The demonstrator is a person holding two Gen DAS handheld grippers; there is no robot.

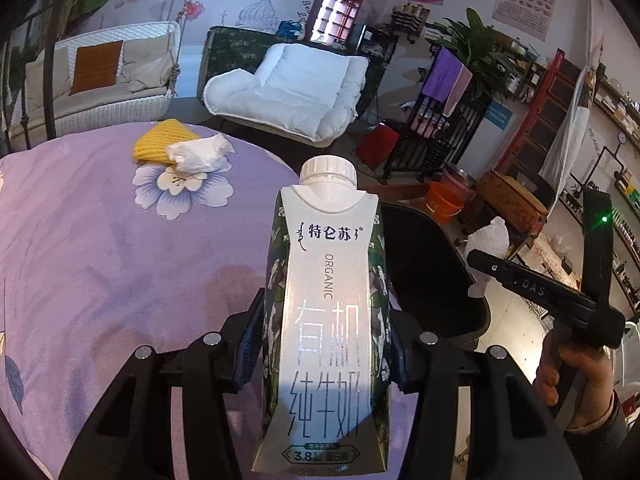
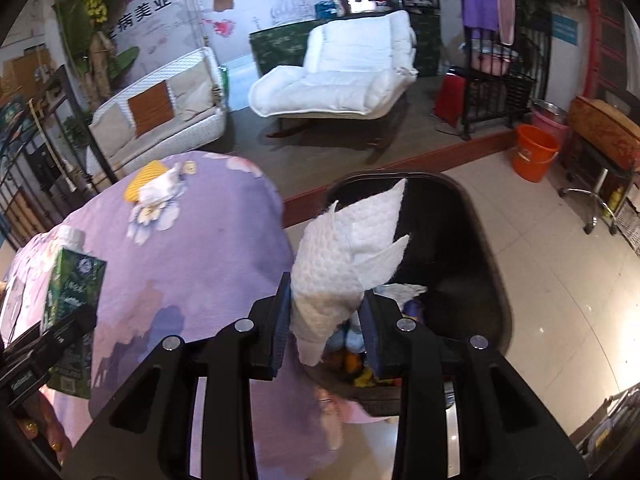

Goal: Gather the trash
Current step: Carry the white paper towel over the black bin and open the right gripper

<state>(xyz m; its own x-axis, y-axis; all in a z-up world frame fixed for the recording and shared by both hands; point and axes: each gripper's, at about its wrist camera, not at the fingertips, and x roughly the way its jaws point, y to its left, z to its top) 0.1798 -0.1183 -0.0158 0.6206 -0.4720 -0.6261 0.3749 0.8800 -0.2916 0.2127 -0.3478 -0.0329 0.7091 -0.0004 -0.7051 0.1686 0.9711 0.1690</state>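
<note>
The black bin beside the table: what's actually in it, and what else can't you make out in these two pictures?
- Black bin, right wrist view: contents mostly hidden by the paper towel and the right gripper; only colourful scraps peek through.
- Milk carton, left wrist view: its base is cut off by the bottom edge; the small print is unreadable.
- Yellow foam net, left wrist view: partly covered by a crumpled tissue.

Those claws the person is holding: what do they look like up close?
Both claws, left and right, are matte black plastic with angular arms, silver round bolts and ribbed blue pads. Seen from the left view, the right one bears white "DAS" lettering and a green light.
</note>
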